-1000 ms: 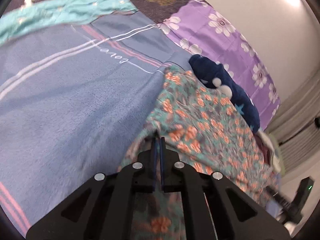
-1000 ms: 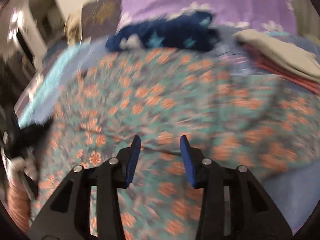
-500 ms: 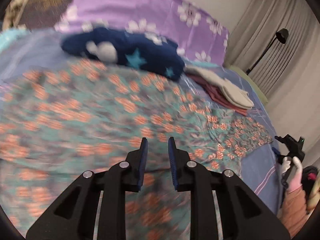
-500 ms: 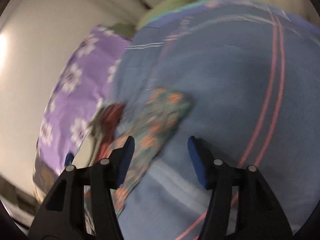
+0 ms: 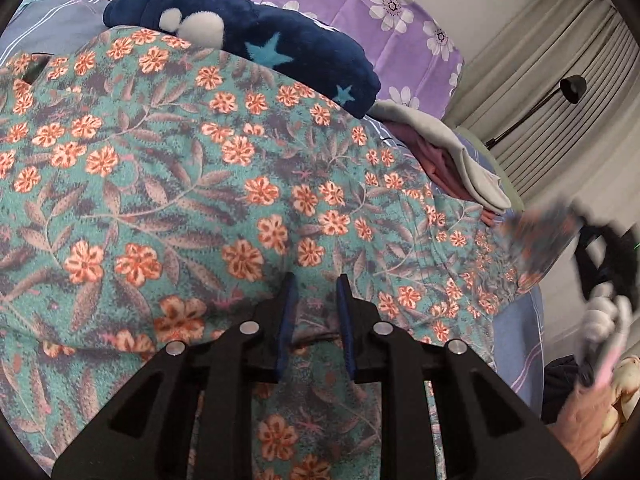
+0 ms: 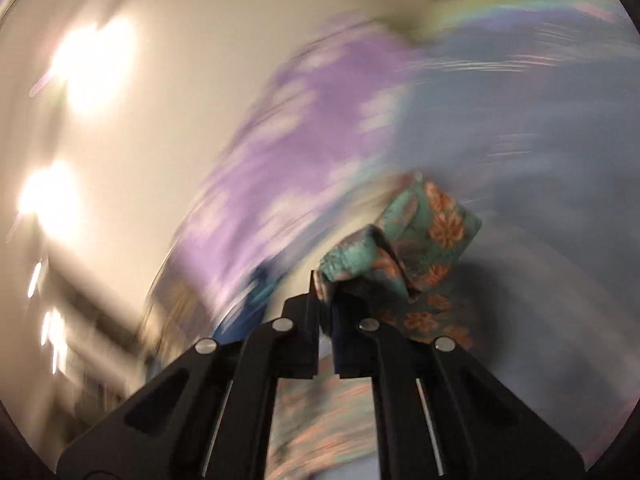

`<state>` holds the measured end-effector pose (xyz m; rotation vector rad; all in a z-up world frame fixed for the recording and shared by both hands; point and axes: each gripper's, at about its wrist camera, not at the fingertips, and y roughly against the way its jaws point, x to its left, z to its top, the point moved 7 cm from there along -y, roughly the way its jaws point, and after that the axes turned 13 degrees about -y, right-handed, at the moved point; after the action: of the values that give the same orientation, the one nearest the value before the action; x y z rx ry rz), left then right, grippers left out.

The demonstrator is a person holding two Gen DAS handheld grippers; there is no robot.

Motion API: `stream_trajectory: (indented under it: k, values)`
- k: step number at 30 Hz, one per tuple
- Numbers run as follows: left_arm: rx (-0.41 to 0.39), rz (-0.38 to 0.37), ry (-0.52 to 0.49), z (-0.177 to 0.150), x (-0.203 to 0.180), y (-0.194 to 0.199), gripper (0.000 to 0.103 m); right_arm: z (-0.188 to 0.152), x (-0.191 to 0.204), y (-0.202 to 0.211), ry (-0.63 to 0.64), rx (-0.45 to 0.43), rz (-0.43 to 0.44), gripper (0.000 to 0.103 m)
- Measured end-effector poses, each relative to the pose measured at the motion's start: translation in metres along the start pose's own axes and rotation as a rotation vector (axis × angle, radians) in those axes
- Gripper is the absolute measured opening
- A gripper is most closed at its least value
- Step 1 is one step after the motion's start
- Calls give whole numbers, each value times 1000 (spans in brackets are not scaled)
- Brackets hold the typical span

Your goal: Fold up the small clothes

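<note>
Right gripper (image 6: 326, 280) clamps a corner of the teal orange-flowered garment (image 5: 224, 184) spread on the blue bedspread (image 5: 520, 328).
Left gripper (image 5: 314, 292) hovers slightly parted, empty; carry the corner across low, keeping edges aligned.

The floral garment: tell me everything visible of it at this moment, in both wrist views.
The floral garment is a thin, soft-looking teal cloth printed with orange flowers and grey-purple leaves. It lies spread and slightly rumpled over the blue striped blanket, its far edge against the navy star plush and a folded grey and pink pile. The left gripper hovers over it, jaws slightly apart, no cloth pinched. One corner is lifted and bunched, clamped in the shut right gripper.
</note>
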<state>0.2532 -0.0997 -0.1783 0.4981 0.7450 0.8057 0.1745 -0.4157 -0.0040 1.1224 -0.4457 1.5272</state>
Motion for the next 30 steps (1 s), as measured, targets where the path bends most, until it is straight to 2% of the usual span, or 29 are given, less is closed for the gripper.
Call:
stream_trajectory:
  k: [2,3,5,7,9,11,13,15,17,21,24,27,28,29,30]
  values:
    - [-9,-23,21,2,3,4,21,-62,59,-42,128,164,106,6]
    - [-14,-36,34,2,6,6,21,-91,78,-59,177,229,131,6]
    - [-30,-64,78,1,11,15,21,-146,93,-88,273,322,110,6]
    - [-35,-112,131,0,14,26,25,-183,80,-107,310,383,38,6]
    - [-43,-180,187,-1,20,41,27,-198,64,-117,273,432,13,6]
    - [-46,-190,207,1,25,50,34,-208,48,-121,229,463,-9,6]
    - [-48,-178,210,4,31,57,42,-210,39,-125,227,481,-35,6]
    - [-38,-169,214,3,33,59,45,-218,36,-116,250,494,-55,6]
    - [-16,-186,224,2,31,57,52,-222,34,-112,300,490,-73,6]
    - [24,-145,213,2,28,45,55,-223,25,-107,332,494,-113,10]
    - [30,-144,237,8,27,41,62,-228,18,-98,351,500,-139,13]
    - [42,-121,267,15,31,32,62,-235,9,-94,355,514,-155,18]
    - [43,-109,268,17,32,30,47,-240,3,-95,344,528,-169,20]
    - [43,-93,259,20,32,27,4,-243,-2,-94,339,537,-185,20]
    - [54,-81,238,24,30,24,2,-246,-5,-95,339,540,-196,20]
